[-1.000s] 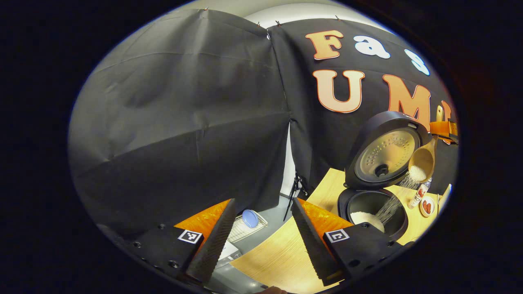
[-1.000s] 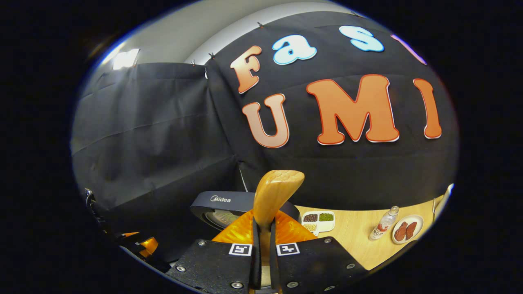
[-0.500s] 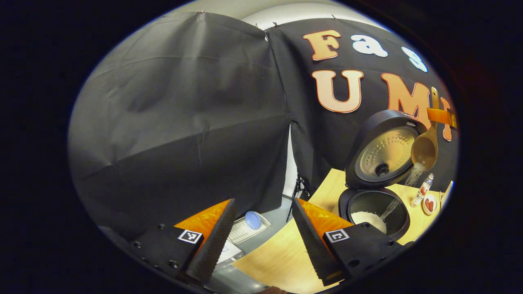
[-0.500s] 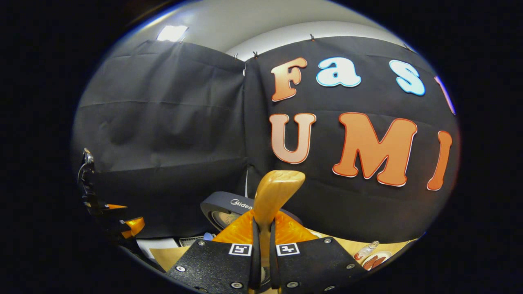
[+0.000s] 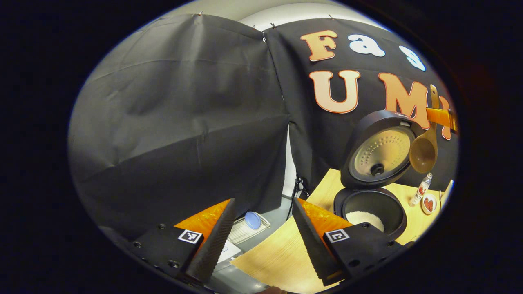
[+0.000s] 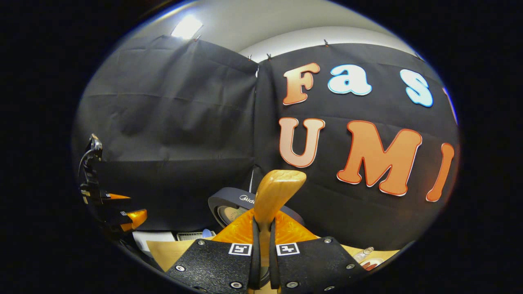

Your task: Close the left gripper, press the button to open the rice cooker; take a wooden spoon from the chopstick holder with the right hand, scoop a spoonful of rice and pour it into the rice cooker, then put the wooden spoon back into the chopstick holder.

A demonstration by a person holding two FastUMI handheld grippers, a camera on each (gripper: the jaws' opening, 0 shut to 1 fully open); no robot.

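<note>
The black rice cooker point(image 5: 369, 204) stands open on the wooden table point(image 5: 282, 257), its lid point(image 5: 378, 151) tipped up and white rice point(image 5: 363, 218) lying in the pot. Above the pot hangs the wooden spoon point(image 5: 423, 149), bowl down and empty. My right gripper point(image 6: 262, 249) is shut on the spoon's handle point(image 6: 276, 196), whose end sticks up past the fingers. That gripper's orange fingers point(image 5: 440, 117) show at the far right in the left gripper view. My left gripper point(image 5: 261, 237) stands open over the table's left edge, holding nothing. The lid's top point(image 6: 235, 204) shows behind the handle.
A small bottle point(image 5: 420, 190) and a plate with red pieces point(image 5: 428, 203) stand on the table right of the cooker. Beyond the table's left edge, a white rack with a blue lid point(image 5: 249, 224) lies on the floor. The other gripper point(image 6: 114, 212) appears at the left of the right gripper view.
The stream of rice from the spoon into the pot has stopped and the spoon's bowl is empty. My right gripper has tilted and risen a little. The left gripper has stayed still.
</note>
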